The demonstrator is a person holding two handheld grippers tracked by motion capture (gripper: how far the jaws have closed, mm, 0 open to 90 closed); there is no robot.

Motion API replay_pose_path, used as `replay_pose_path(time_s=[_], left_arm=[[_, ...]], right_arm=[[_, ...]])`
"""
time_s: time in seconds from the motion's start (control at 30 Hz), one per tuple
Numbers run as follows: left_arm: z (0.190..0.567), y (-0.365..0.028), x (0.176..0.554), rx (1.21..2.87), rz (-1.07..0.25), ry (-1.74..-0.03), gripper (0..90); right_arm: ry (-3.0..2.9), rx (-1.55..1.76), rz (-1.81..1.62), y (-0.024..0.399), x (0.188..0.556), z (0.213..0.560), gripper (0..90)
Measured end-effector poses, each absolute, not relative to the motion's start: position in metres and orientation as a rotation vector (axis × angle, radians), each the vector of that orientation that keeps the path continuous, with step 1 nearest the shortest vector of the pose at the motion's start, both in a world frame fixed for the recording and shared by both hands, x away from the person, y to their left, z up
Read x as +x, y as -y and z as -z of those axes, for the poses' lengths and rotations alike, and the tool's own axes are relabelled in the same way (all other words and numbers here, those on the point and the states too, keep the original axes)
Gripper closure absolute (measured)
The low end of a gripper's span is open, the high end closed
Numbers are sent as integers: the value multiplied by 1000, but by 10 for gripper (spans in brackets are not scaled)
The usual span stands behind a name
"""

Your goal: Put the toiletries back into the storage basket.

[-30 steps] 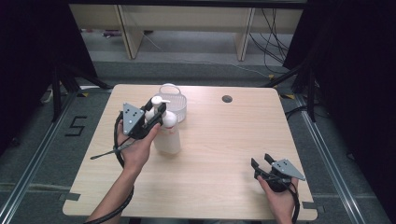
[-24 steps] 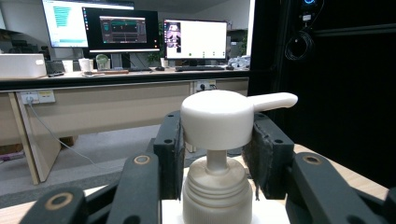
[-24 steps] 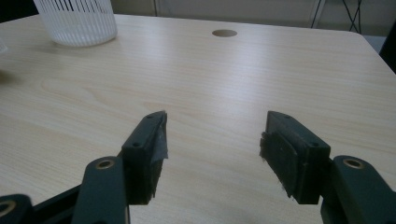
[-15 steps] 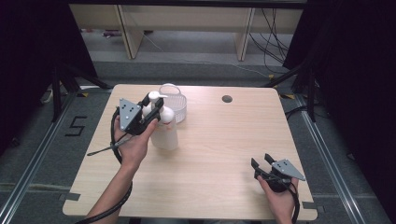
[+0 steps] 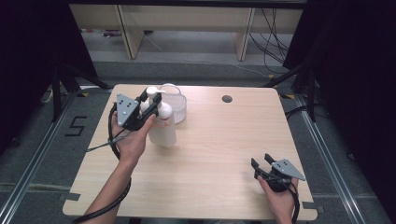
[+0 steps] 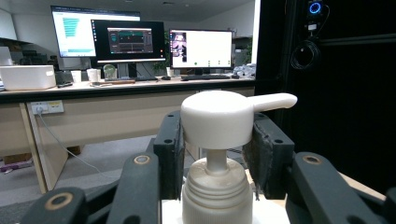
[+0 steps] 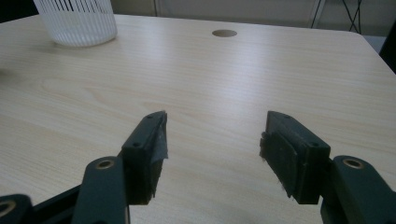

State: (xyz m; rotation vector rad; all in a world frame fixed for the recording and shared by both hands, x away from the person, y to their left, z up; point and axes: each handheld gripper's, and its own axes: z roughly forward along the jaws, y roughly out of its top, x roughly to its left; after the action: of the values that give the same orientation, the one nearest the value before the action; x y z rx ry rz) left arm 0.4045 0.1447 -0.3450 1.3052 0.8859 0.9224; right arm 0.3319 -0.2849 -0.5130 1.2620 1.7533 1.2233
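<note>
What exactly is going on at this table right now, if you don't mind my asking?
A person is working with a gripper in each hand at a wooden table. The left gripper is clamped around the pump head of a white pump bottle, which stands beside a white ribbed basket at the table's far left. The right gripper rests near the front right corner with its jaws open and nothing between them.

a single taped numeral 5 (image 5: 77,126) stands on the grey floor (image 5: 42,154) left of the table; the writing on the monitors (image 6: 130,44) is too small to read.
</note>
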Motion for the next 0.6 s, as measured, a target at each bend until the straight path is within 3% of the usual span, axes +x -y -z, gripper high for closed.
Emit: replay_pose_path(time_s=[0.6], left_arm=[[334, -147, 412, 1290, -932, -885, 593]], right_arm=[[-1752, 1269, -1227, 285, 332, 513, 404]])
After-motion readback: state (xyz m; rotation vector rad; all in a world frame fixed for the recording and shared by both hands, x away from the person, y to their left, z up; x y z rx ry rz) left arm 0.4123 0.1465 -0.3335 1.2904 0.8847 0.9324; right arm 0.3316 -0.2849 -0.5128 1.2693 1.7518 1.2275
